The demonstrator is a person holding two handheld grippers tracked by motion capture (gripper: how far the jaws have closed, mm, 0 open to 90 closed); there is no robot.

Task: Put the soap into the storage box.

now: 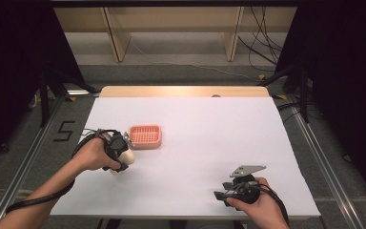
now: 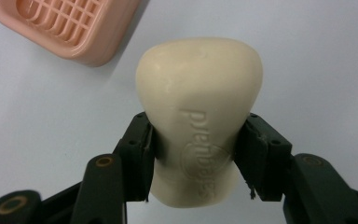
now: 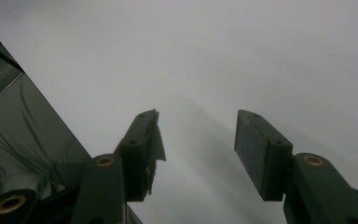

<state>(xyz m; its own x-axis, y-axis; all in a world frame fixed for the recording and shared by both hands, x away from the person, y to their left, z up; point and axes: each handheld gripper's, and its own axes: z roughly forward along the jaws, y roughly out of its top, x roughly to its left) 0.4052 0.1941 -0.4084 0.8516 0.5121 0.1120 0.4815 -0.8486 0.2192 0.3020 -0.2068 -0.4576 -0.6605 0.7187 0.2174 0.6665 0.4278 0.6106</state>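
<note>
Two jaws of left hand-held gripper (image 2: 196, 156) pinching embossed soap (image 2: 199, 116), right hand-held gripper (image 3: 198, 149) parted, empty

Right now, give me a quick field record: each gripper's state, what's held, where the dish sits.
left gripper: shut on soap
soap: cream bar, embossed lettering, clamped at its narrow waist
right gripper: open, nothing between the jaws
dish: pink, slotted, empty, on the table just beyond the left gripper
soap vs dish: apart, soap not in it
table: white surface
</note>
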